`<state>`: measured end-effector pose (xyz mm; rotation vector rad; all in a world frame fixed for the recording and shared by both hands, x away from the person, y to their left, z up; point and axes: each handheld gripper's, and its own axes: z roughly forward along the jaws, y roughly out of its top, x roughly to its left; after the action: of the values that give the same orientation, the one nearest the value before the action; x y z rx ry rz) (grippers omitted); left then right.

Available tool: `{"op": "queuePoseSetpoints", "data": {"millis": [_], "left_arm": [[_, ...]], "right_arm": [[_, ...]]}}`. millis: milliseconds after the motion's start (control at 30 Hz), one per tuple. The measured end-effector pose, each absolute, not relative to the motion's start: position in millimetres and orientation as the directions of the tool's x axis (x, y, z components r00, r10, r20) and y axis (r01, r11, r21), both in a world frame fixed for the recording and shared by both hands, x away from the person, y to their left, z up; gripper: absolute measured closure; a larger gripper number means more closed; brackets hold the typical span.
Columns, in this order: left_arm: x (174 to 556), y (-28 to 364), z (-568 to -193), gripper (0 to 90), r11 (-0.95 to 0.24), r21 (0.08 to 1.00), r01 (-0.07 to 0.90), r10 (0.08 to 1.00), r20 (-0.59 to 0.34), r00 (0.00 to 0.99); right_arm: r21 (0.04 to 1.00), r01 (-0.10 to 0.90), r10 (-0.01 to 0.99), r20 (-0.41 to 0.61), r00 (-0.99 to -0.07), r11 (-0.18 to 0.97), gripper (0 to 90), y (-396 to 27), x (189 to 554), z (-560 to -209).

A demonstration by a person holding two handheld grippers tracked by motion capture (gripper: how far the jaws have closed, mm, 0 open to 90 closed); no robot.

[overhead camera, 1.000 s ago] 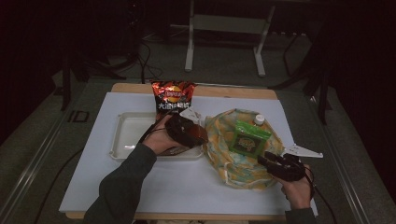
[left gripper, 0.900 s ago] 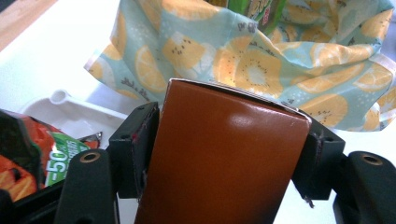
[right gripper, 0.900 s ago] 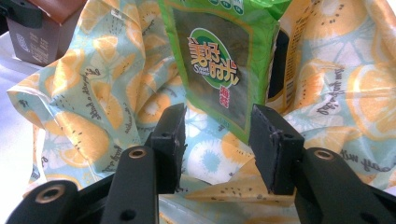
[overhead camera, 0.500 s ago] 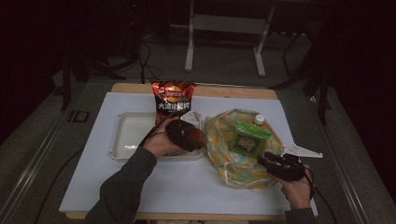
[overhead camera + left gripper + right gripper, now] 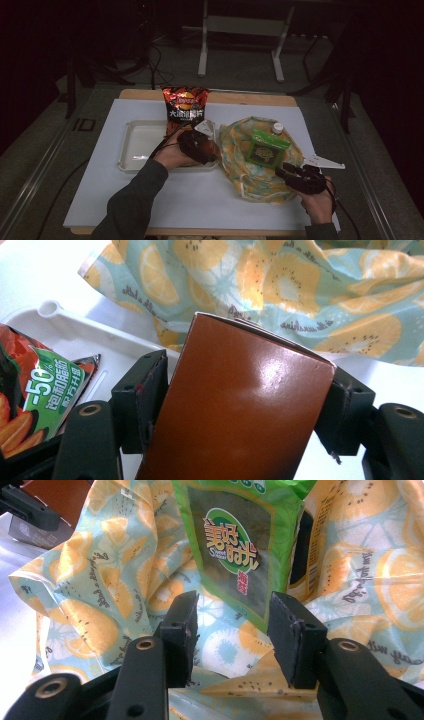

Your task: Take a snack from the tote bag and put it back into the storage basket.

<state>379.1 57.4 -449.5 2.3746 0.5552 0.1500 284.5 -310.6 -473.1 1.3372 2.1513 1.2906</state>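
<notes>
High view: the desk is covered by a white sheet and carries a white tray at centre-left and a fruit-print cloth bag at centre-right, the two lying just beside each other. A red chip bag stands upright at the tray's far edge; whether its base sits inside the tray or on the rim cannot be told. The tray's bare floor shows on the left side. The cloth bag lies open and rumpled, holding a green snack packet upright, with a white-capped bottle just behind it at the bag's far side. A white flat piece lies on the desk to the right of the bag. The left claw is at the tray's right end, next to the bag's edge. Left gripper view: both jaws are clamped on the sides of a brown carton, held tilted, with the bag's cloth just beyond it and the tray's corner and chip bag at left. Right gripper view: the right claw has its jaws apart, pressing on nothing, set at the bag's near edge with the cloth between and below them; the green packet stands just beyond the tips, not touched.
</notes>
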Motion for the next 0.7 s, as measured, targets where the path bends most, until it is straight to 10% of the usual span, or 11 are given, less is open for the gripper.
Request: {"op": "queuePoseSetpoints", "data": {"millis": [700], "left_arm": [[380, 58, -470, 26.2, -0.718, 0.572, 0.396, 0.467, -0.025, 0.884]], "right_arm": [[0.81, 0.563, 0.83, 0.193, -0.523, 0.166, 55.1, -310, 285, -473]]}}
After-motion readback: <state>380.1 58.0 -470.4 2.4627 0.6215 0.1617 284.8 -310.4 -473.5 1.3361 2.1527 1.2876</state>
